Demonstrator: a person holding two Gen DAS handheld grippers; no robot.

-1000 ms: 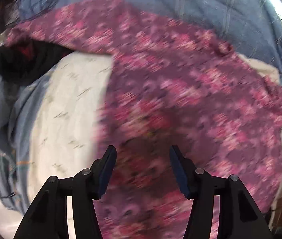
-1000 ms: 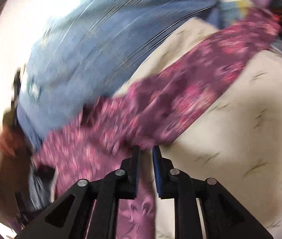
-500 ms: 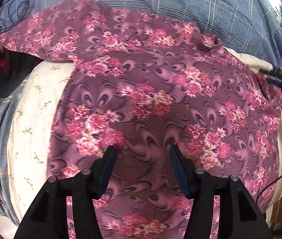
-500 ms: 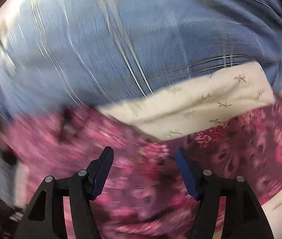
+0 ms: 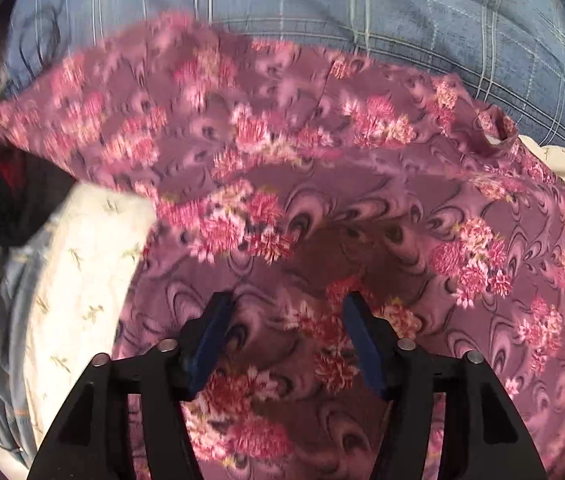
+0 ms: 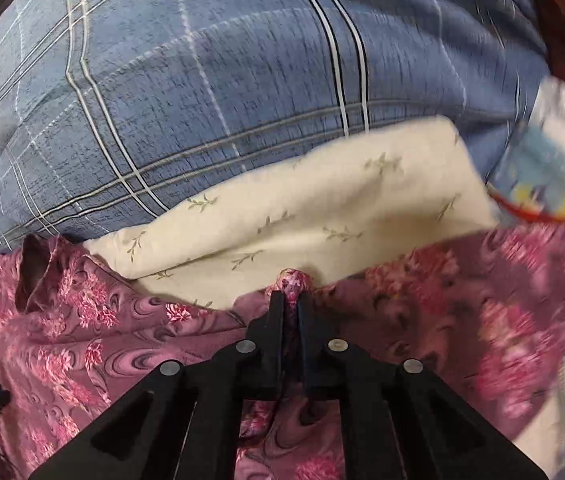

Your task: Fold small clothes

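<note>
**Right gripper pinches floral garment on bed**

Purple floral garment (image 5: pixel 362 208) fills the frame's centre, over cream cloth (image 6: pixel 322 208). Left gripper (image 5: pixel 288 320), jaws just widened, hovers open above it. Right gripper (image 6: pixel 291 300) has just clamped a fabric fold.

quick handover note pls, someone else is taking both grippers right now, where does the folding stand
Right gripper: its jaws have just been closing and are now shut on a pinch of the floral garment's edge, beside the cream sheet.
Left gripper: its jaws have just been opening; they stand open over the middle of the garment, gripping nothing.
The garment lies spread on the cream sheet, which rests on the blue plaid blanket.
Done: one edge grabbed.
Left: no finished fold is visible; probably grab a second point with the left and fold over.
</note>
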